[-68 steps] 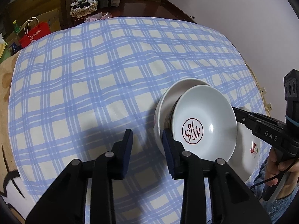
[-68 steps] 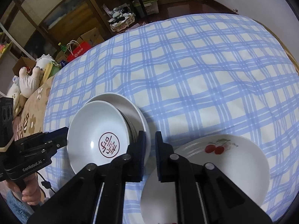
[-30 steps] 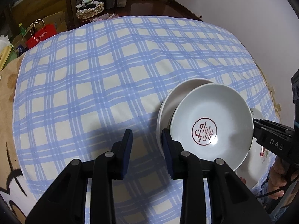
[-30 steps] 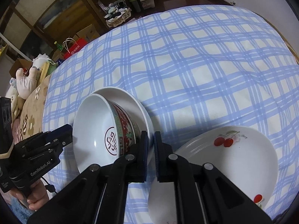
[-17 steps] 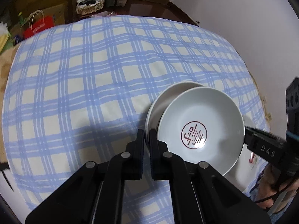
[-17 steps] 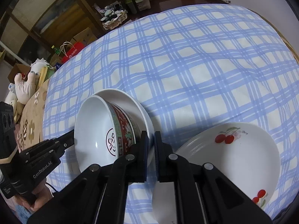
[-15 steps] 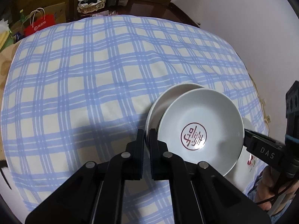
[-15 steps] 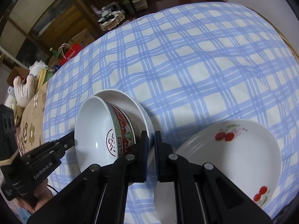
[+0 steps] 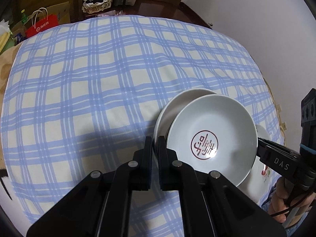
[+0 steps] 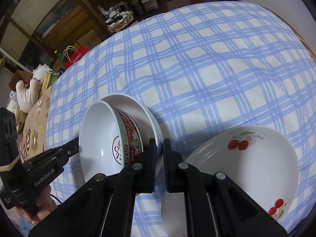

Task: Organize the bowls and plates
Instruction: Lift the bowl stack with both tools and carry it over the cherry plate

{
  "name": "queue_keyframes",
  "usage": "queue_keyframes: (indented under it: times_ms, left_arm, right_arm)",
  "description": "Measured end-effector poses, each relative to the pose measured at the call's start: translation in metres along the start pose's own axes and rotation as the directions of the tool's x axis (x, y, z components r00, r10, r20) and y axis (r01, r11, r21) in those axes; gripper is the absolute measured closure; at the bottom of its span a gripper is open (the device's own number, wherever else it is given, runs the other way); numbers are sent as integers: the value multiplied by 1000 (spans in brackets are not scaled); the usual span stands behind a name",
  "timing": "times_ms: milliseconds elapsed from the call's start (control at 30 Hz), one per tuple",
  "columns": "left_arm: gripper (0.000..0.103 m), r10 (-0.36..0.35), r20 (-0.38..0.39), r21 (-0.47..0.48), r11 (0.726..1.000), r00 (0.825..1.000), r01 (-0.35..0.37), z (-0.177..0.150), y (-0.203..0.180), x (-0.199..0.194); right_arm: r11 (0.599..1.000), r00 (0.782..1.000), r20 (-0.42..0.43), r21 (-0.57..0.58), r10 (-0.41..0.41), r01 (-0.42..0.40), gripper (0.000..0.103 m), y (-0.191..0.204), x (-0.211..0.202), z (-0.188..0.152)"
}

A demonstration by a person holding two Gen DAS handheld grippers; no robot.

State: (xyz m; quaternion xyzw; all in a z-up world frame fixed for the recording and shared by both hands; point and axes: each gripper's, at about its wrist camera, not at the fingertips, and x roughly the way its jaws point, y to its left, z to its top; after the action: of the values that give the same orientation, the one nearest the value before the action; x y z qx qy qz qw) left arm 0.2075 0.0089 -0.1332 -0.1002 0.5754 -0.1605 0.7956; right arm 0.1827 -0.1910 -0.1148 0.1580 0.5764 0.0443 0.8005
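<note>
Left gripper [image 9: 155, 145]: I have my jaws pinched on the near-left rim of the plain white plate [image 9: 169, 106].
Bowl [image 10: 110, 138]: red-patterned, sitting in that plate, so I judge this pairing stacked.
Right gripper [image 10: 159, 154]: I clamp the same plate's right rim.
Cherry plate [image 10: 246, 169]: apart at near right on the checked cloth [image 9: 98, 79]; I judge it left to stack.

Blue checked cloth [image 9: 102, 83], red paper bag [image 9: 42, 25] on the floor beyond, wicker basket [image 9: 97, 5], soft toy [image 10: 26, 93], cardboard boxes [image 10: 88, 37], white wall [image 9: 266, 19]
</note>
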Motion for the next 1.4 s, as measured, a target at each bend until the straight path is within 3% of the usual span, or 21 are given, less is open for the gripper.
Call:
queue_keyframes:
  times_ms: [567, 900, 1400]
  left_arm:
    - [99, -28, 4, -59, 998, 1000, 29, 0, 10, -1]
    - [99, 44, 27, -6, 999, 999, -44, -1, -3, -4]
    - [99, 64, 27, 15, 998, 998, -64, 1, -9, 0]
  right_arm:
    - [999, 1000, 26, 35, 4, -5, 93, 1, 1, 0]
    - [999, 1000, 30, 42, 6, -8, 93, -3, 2, 0]
    - [999, 999, 33, 34, -4, 3, 93, -2, 2, -1]
